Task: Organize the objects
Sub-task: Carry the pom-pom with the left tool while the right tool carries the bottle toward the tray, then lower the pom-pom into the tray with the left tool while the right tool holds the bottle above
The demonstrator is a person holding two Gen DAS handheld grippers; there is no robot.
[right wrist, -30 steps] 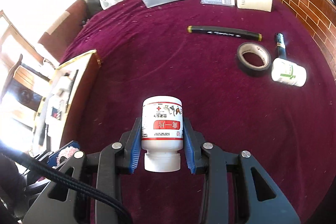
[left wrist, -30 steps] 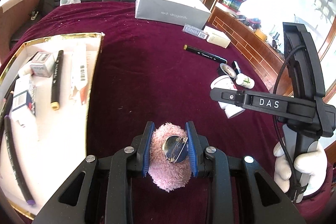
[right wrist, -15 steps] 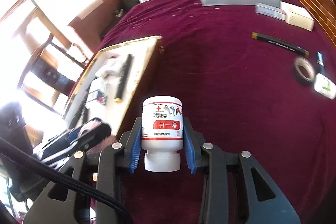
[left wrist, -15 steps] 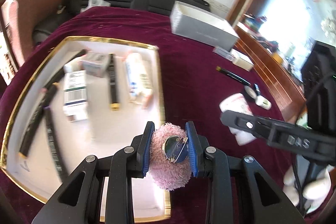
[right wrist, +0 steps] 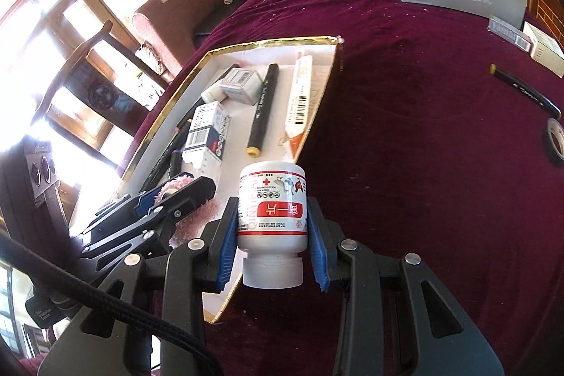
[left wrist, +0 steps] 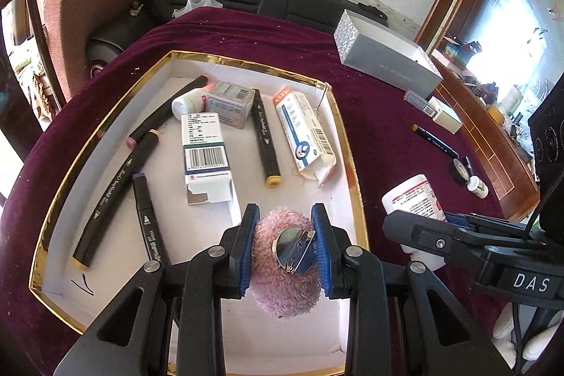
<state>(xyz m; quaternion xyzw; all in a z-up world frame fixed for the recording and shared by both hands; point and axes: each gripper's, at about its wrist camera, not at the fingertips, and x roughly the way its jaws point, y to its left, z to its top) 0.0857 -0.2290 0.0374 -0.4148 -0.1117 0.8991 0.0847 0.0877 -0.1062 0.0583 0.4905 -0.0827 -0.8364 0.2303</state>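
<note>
A: Entry. Since a second ago both hands have swung across the maroon surface (right wrist: 423, 136) toward the gold-rimmed tray (left wrist: 347, 143). Then the tray sat off to the left of the left wrist view; now it fills that view.

B: Loads?

A: Left gripper (left wrist: 284, 247): fingers nearly closed, pinched on the pink plush brooch (left wrist: 282, 273), metal pin back facing the camera. Right gripper (right wrist: 269, 228): fingers part-closed on the white pill bottle (right wrist: 270, 203), cap toward the camera. Both grips look unchanged.

B: Position over the tray?

A: Brooch hangs over the tray's near right corner, above bare white floor. Bottle is at the tray's near right rim, more over the rim and cloth than inside, as far as I can judge.

B: Pose?

A: Both grippers pitch steeply downward, side by side, the right just beside the left. A white-gloved hand (left wrist: 521, 337) shows under the right one.

B: Meaning for the task?

A: Carry phase looks about done; release into the tray seems next. Tray already holds markers (left wrist: 265, 138) and medicine boxes (left wrist: 204, 147). Out on the cloth: a marker (right wrist: 525, 90), tape roll (right wrist: 557, 138), small bottle (left wrist: 477, 186).
</note>
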